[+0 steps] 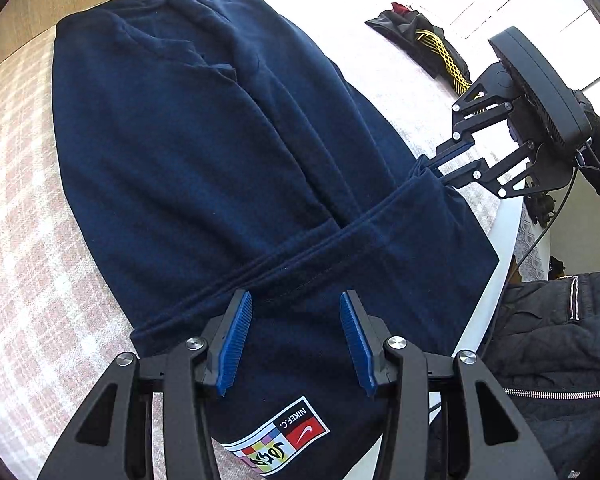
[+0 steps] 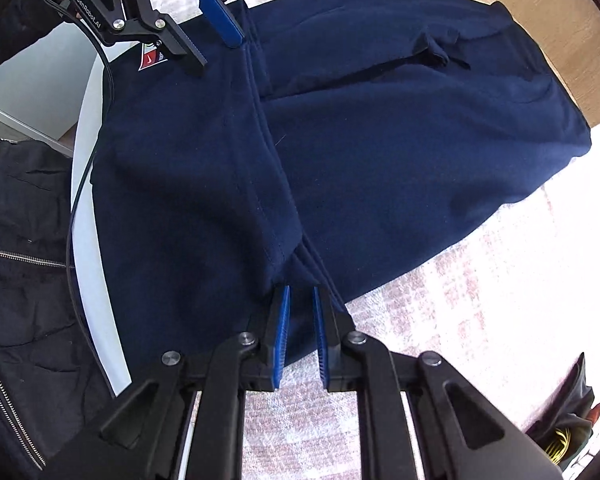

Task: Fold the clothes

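A navy garment (image 1: pixel 188 152) lies spread on a pink-and-white checked cloth (image 1: pixel 24 208), with a folded band running across its near end. A coloured Nike F.C. patch (image 1: pixel 284 440) sits by the near hem. My left gripper (image 1: pixel 296 300) hovers open over that hem, and nothing is between its blue pads. In the right wrist view this left gripper (image 2: pixel 219 56) stands at the top left, by the fold line. My right gripper (image 2: pixel 300 296) is shut on a bunched edge of the navy garment (image 2: pixel 380 140). The left wrist view shows the right gripper (image 1: pixel 436 164) at the garment's right side.
A black item with yellow netting (image 1: pixel 432 48) lies at the far right of the table, also seen as the black item (image 2: pixel 564 428). A person's black zipped jacket (image 1: pixel 560 340) stands at the table's white edge (image 1: pixel 496 248). A wooden panel (image 2: pixel 560 40) is behind.
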`<state>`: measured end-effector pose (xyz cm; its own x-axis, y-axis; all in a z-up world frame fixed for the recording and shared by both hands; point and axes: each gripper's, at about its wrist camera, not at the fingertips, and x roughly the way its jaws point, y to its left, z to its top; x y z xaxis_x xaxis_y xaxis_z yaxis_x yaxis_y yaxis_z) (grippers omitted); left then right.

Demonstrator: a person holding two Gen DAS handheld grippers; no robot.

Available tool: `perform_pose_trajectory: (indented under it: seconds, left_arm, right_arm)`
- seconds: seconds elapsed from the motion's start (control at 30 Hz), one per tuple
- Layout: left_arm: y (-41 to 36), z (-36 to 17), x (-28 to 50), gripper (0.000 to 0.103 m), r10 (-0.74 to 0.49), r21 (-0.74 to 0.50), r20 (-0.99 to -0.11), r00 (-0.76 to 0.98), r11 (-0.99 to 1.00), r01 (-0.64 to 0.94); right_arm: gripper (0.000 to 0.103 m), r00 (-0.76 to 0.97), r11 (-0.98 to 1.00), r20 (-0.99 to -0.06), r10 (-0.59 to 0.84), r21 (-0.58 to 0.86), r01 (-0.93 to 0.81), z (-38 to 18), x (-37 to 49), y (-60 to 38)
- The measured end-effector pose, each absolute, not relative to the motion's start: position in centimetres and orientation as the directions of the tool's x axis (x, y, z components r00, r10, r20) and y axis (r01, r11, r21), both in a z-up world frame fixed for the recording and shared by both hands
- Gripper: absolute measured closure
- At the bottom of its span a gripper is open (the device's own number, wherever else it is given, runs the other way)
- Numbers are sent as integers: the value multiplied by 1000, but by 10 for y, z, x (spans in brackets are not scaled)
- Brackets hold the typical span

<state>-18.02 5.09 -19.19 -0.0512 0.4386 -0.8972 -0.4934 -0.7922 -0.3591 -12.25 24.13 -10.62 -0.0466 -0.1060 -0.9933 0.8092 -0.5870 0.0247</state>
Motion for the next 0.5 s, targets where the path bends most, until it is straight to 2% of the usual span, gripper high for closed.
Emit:
perform_pose_trajectory:
  seconds: [0.2,0.3,0.4,0.43,0.5]
  left_arm:
    - [41,-189,-179,58,451,-371,-891,-49,-787,-494]
    - [39,-190,-179,58,456,-375,-889,-48,-783,-496]
    - [34,-190,-177,58,460,-378,-886,-48,-781,-497]
    - [29,-188,-176,58,462,-379,-886,-48,-779,-499]
    - [24,-187,-175,58,465,-383,-884,-46,-777,-500]
  right_arm:
    - [88,-77,-536,-995,-64,-31,843,-107,-126,219]
    - [75,-82,-545,-994,-68,-32,838,-111,-132,214]
    - [80,-4,-638,-992,-125,77,766,-113,-151,219]
    - [89,4,-633,-992,-123,81,770,-112,-152,217]
    - [96,3,-624,-994,-109,71,779,-109,-152,214]
